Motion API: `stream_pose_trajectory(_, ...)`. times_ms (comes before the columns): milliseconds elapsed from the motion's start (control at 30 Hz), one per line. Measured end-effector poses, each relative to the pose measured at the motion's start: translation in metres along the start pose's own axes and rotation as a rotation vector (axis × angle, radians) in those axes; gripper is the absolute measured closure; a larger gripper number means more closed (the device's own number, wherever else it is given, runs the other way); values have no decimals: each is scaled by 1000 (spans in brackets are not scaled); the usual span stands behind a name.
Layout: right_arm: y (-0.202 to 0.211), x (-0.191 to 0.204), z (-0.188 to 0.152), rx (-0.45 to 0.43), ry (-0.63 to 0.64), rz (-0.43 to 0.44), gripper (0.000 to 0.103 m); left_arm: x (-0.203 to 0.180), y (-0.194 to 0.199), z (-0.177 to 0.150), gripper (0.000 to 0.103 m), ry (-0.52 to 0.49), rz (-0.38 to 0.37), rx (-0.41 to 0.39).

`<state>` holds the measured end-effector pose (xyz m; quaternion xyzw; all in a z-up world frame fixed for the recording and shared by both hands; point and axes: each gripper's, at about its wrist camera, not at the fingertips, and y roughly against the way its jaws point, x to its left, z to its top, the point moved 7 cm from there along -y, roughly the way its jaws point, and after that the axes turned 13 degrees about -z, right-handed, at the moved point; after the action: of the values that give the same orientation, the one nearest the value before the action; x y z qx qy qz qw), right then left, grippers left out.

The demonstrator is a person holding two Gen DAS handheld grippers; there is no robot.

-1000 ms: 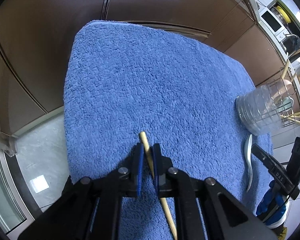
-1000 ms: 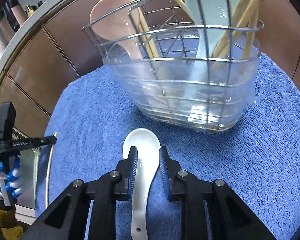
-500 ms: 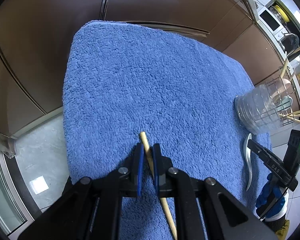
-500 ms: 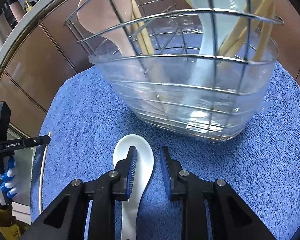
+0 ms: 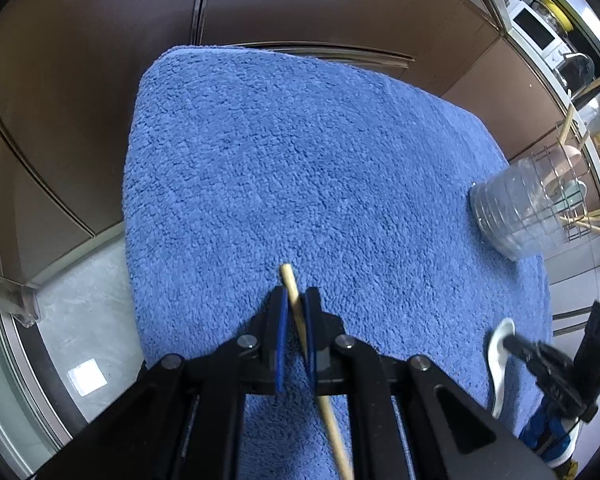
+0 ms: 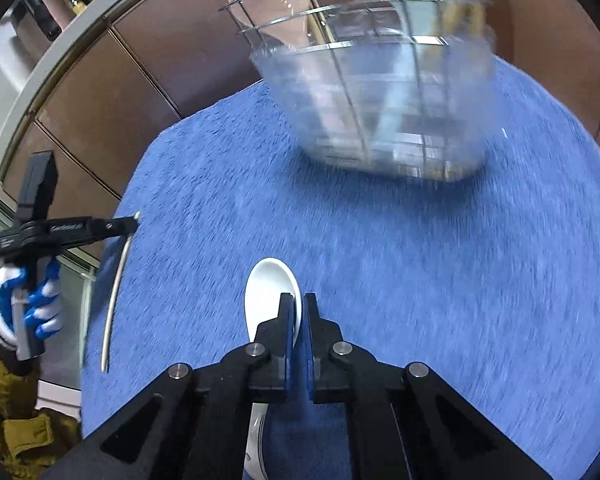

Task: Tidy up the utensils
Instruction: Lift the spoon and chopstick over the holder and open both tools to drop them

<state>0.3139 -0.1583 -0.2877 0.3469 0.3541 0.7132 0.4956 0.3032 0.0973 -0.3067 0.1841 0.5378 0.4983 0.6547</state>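
My left gripper (image 5: pixel 295 300) is shut on a wooden chopstick (image 5: pixel 290 284), whose tip pokes out ahead of the fingers above the blue towel (image 5: pixel 300 160). From the right wrist view the chopstick (image 6: pixel 116 292) hangs from the left gripper (image 6: pixel 130 224) at the towel's left edge. My right gripper (image 6: pixel 298 310) is shut on a white ceramic spoon (image 6: pixel 270 288), lifted above the towel (image 6: pixel 420 280), bowl forward. The spoon (image 5: pixel 500 356) also shows in the left wrist view at lower right. The wire utensil basket with a clear liner (image 6: pixel 380 92) stands ahead, holding spoons and chopsticks.
The basket (image 5: pixel 532 208) sits at the towel's right edge in the left wrist view. Brown cabinet doors (image 5: pixel 300 8) lie beyond the towel. A grey floor (image 5: pixel 84 288) shows to the left. The right wrist view is motion-blurred.
The right gripper closed on the white spoon and lifted it, pulling back from the basket. The left gripper still holds the chopstick, nearly unmoved.
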Motion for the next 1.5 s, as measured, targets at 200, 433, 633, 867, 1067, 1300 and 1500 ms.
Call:
stream_pose_trajectory(200, 23, 0, -20, -34, -23, -28, 98, 1, 5, -2, 98, 0, -28, -28)
stream_pose_trajectory(433, 59, 11, -25, -143, 12, -110, 98, -7, 26, -5, 98, -23, -79, -95)
stream_pose_trajectory(633, 85, 23, -31, -226, 6, -130, 98, -23, 50, -10, 98, -59, -152, -146)
stream_pose_trajectory(867, 122, 33, -28, -356, -12, -187, 98, -61, 82, -18, 98, -152, -217, -216)
stream_pose_trajectory(1067, 149, 33, -19, -439, -37, -212, 98, -102, 103, -26, 98, -240, -253, -247)
stream_pose_trajectory(1300, 176, 34, -6, -530, -60, -241, 98, -138, 116, -25, 98, -308, -290, -257)
stream_pose_trajectory(1500, 196, 33, 26, -633, -77, -259, 98, -181, 125, -14, 98, -368, -336, -271)
